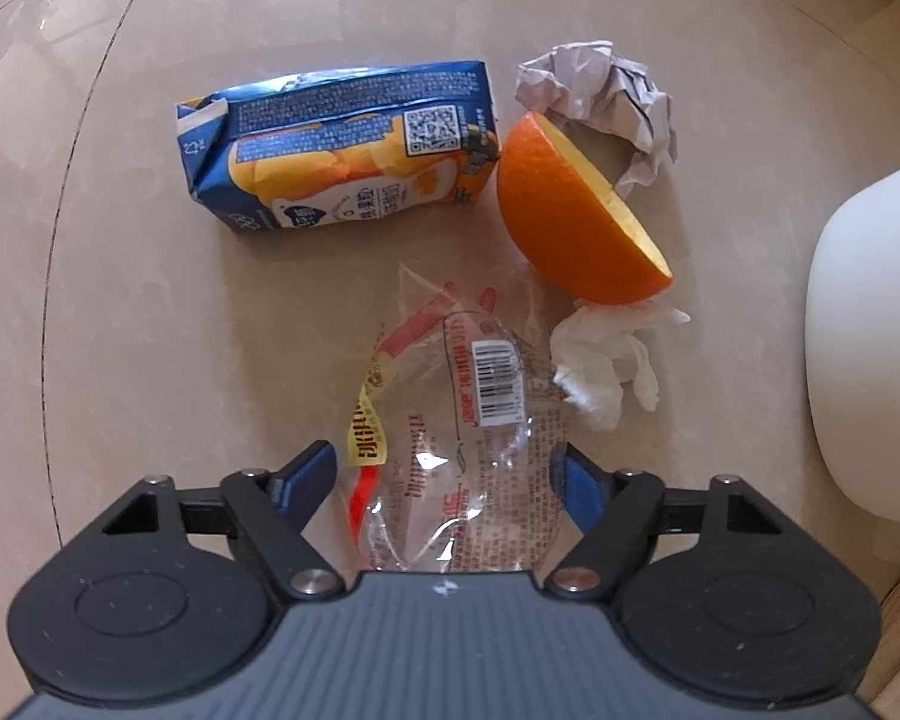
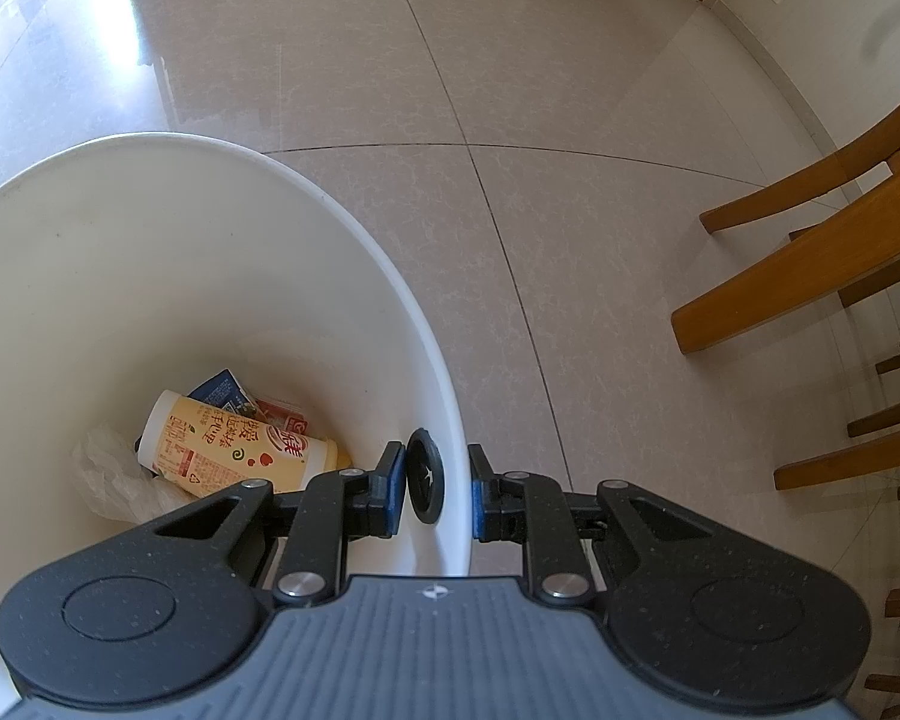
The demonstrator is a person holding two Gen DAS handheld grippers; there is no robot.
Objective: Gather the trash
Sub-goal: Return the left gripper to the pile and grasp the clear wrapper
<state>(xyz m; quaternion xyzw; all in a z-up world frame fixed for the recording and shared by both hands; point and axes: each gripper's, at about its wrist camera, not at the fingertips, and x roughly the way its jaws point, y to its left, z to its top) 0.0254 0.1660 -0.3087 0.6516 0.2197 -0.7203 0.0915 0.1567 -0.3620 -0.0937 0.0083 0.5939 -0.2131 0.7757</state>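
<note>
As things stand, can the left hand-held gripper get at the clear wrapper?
Probably yes: the left hand-held gripper is open with the clear wrapper lying between its fingers, and nothing lies on top of it.

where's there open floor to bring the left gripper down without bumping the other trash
Bare tile lies left of the juice carton and the clear wrapper, and beyond the carton. It is crowded on the right: orange half, crumpled paper and tissue cluster beside the white bin.
</note>
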